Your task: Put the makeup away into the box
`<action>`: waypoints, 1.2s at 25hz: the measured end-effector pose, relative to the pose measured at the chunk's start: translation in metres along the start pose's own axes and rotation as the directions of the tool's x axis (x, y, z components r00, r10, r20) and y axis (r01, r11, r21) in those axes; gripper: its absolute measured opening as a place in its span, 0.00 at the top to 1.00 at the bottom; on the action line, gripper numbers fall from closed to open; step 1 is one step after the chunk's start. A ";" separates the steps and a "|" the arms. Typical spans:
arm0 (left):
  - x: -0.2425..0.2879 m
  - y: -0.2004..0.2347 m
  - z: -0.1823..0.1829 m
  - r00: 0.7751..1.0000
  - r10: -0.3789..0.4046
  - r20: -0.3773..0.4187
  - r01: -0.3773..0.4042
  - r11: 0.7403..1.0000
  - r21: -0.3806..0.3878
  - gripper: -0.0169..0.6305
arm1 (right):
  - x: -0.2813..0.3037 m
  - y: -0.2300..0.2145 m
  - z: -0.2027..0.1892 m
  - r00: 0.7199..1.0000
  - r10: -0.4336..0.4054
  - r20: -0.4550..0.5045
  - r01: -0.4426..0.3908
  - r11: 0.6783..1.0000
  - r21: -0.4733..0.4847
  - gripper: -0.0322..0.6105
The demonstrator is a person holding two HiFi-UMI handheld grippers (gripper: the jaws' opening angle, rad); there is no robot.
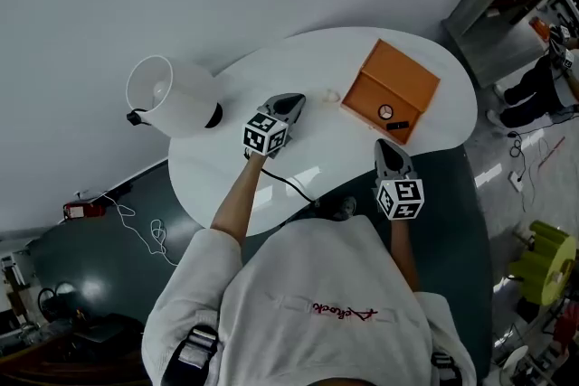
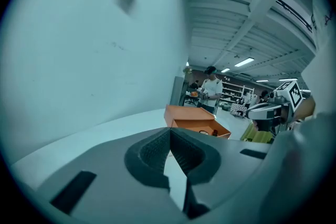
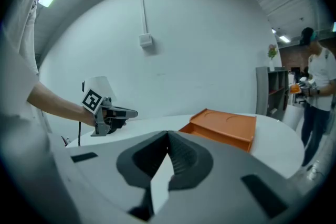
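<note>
Makeup (image 1: 389, 114) is seen inside the orange box (image 1: 403, 72) ahead of the right hand-held gripper (image 1: 386, 147). 1 pale piece (image 1: 331, 95) just beyond the left hand-held gripper (image 1: 296, 101) is judged not yet stowed. Both are closed, empty.

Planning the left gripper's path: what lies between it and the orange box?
Head view: one small pale item lies on the table between the left gripper and the orange box.
</note>
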State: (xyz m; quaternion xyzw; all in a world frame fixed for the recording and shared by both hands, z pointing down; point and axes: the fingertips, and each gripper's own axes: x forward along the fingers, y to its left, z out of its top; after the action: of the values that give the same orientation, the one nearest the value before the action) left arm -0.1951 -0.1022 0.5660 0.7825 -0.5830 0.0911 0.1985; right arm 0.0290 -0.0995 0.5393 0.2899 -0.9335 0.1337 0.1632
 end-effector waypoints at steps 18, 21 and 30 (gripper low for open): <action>0.043 0.003 -0.055 0.989 -0.052 -0.137 0.053 0.999 -0.001 0.96 | 0.007 -0.017 -0.038 0.993 -0.043 -0.109 0.048 0.998 0.049 0.92; 0.050 0.004 -0.065 0.988 -0.052 -0.148 0.051 0.999 -0.010 0.96 | 0.011 -0.021 -0.044 0.991 -0.040 -0.129 0.047 0.997 0.054 0.92; 0.084 0.015 -0.079 0.979 -0.044 -0.201 0.053 0.998 0.040 0.65 | 0.016 -0.035 -0.059 0.986 -0.051 -0.161 0.063 0.996 0.069 0.92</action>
State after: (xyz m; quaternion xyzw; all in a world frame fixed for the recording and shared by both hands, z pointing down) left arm -0.1773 -0.1467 0.6717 0.7877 -0.5388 0.1775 0.2404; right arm 0.0505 -0.1149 0.6041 0.3107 -0.9032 0.1860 0.2303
